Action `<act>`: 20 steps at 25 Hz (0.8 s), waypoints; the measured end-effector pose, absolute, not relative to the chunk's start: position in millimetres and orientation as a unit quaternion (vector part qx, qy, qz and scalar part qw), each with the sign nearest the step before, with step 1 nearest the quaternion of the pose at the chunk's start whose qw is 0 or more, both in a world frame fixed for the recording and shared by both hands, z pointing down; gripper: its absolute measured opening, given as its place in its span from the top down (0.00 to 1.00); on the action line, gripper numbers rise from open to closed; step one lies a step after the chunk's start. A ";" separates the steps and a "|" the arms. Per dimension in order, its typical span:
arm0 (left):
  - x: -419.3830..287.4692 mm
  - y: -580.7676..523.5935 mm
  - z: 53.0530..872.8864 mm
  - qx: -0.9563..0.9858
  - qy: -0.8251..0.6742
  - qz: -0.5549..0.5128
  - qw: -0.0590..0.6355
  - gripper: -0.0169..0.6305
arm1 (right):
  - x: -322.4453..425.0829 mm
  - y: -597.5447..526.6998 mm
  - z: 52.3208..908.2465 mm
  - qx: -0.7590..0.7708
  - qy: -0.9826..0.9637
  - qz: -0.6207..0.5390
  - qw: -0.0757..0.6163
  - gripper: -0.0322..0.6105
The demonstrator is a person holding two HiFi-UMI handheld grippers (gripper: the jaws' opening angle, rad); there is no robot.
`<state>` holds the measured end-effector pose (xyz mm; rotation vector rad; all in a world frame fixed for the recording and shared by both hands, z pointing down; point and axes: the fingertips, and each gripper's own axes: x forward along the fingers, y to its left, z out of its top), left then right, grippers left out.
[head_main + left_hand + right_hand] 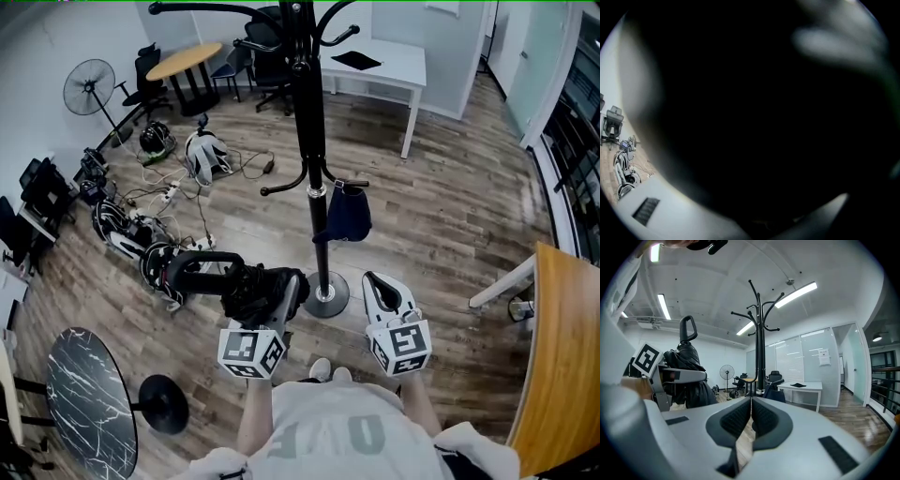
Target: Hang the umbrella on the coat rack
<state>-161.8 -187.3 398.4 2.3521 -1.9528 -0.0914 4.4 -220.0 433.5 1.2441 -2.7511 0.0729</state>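
Note:
A black folded umbrella lies across my left gripper, whose jaws stand wide and closed on its bunched fabric. Its loop handle points left. In the left gripper view the dark umbrella fabric blocks nearly everything. The right gripper view shows the umbrella at the left. The black coat rack stands just ahead, its round base between both grippers. My right gripper is right of the base, shut and empty, its pads touching; the coat rack rises ahead of it.
A dark blue bag hangs on a low hook of the rack. Helmets and cables litter the floor at left. A black marble round table is near left, a wooden table at right, a white desk behind.

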 end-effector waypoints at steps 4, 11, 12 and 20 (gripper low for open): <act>-160.1 -198.0 392.8 0.778 -0.625 -0.030 0.043 0.51 | 0.3 -228.8 431.1 0.414 -0.908 0.024 0.056 0.90; -136.5 -228.1 358.9 0.817 -0.571 -0.058 0.057 0.51 | 5.9 -244.3 427.1 0.434 -0.899 0.025 0.048 0.90; -131.3 -234.0 351.2 0.825 -0.560 -0.060 0.055 0.51 | 7.3 -246.5 426.8 0.437 -0.898 0.026 0.047 0.90; -82.4 -281.0 296.2 0.880 -0.473 -0.028 0.022 0.51 | 21.9 -256.1 424.8 0.467 -0.883 0.028 0.041 0.90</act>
